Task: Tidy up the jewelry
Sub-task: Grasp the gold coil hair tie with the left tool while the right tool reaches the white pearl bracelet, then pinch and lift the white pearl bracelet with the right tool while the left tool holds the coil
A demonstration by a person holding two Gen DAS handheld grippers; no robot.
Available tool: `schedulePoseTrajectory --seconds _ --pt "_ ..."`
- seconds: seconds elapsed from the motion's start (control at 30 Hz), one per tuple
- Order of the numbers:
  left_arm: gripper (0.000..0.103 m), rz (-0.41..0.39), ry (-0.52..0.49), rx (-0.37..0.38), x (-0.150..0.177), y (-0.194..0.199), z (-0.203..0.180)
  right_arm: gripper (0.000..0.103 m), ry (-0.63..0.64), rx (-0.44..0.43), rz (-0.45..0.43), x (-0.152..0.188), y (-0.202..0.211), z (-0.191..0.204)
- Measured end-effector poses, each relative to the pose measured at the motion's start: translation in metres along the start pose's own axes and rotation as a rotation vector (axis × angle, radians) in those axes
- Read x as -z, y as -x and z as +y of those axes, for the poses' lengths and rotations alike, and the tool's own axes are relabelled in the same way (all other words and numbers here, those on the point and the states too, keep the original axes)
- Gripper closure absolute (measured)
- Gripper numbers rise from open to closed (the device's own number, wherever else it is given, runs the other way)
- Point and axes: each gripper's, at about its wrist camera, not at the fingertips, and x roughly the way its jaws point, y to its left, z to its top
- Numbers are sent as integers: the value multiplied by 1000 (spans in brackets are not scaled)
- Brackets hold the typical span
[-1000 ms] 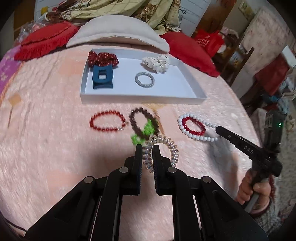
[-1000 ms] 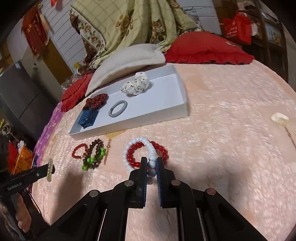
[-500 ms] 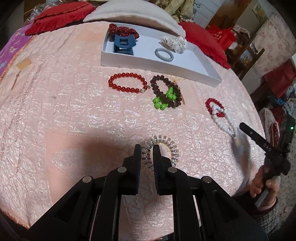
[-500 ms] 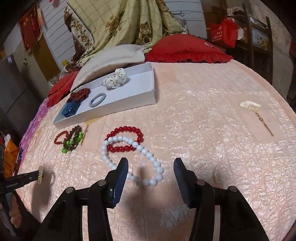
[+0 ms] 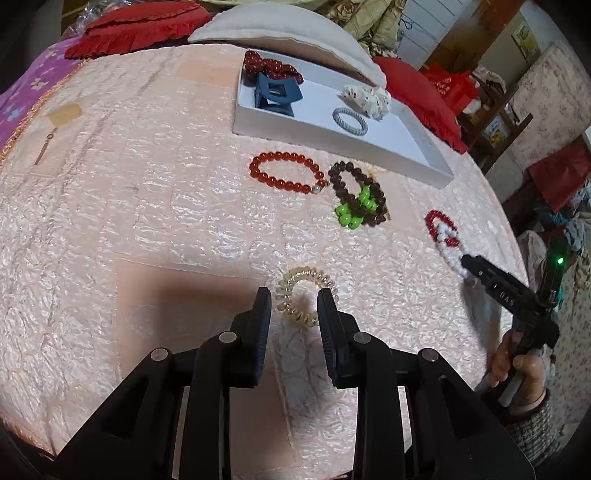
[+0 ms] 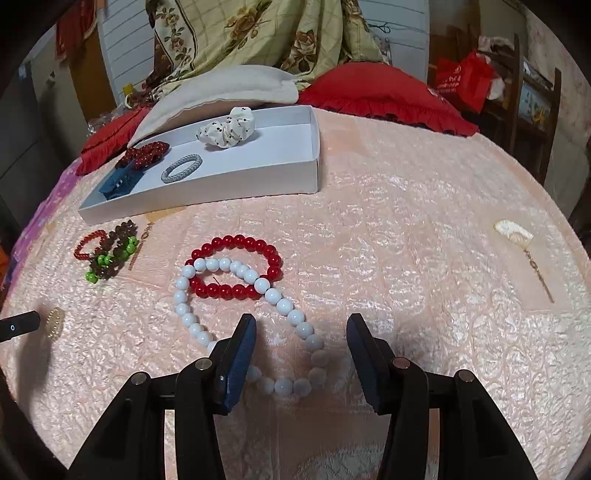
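My left gripper is open over a clear spiral hair tie lying on the pink bedspread between its fingers. My right gripper is open over the near end of a white bead bracelet, which overlaps a red bead bracelet. Both lie flat. A thin red bracelet and a brown and green bead bracelet lie in front of a white tray. The tray holds a blue claw clip, a dark red scrunchie, a grey hair band and a white spotted scrunchie.
A white pillow and red cushions lie behind the tray. A shell hairpin lies at the right of the bedspread, another pin at the left. The bed edge is close below both grippers.
My left gripper has opened and let go of the spiral hair tie, which now rests on the bedspread. My right gripper, shut on the white bracelet a second ago, stays open over it.
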Motion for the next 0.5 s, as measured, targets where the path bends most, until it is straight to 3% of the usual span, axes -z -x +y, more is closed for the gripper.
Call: schedulePoseTrajectory --seconds 0.2,0.33,0.5 --pt "78 3 -64 -38 4 -15 -12 54 42 35 -8 2 0 7" --pt "78 -18 -80 -46 5 -16 -15 67 44 28 -9 2 1 8" --pt "78 -52 -149 -129 10 -20 -30 74 53 34 -17 3 1 15"
